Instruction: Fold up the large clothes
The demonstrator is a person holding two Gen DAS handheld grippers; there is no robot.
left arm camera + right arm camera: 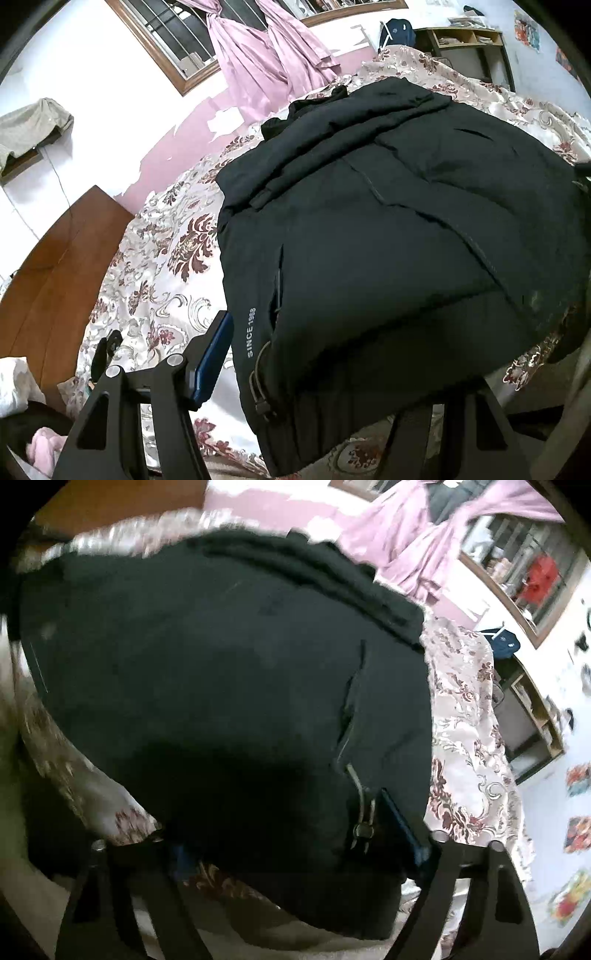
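A large black padded jacket (388, 229) lies spread on a floral bedspread (155, 266), hem toward me, with "SINCE 1988" printed near a hem drawcord (260, 384). My left gripper (325, 369) is open, its blue-padded left finger (210, 362) beside the jacket's left hem corner; the right finger is hidden under the fabric. In the right wrist view the jacket (221, 686) fills the frame. My right gripper (291, 834) is open and straddles the hem, one blue finger (402, 827) by the right drawcord toggle (364, 827).
A wooden headboard (55, 280) stands at the left. Pink curtains (266, 51) hang at a barred window on the far wall. A wooden desk with shelves (469, 44) stands beyond the bed. Clothes are piled at lower left (22, 413).
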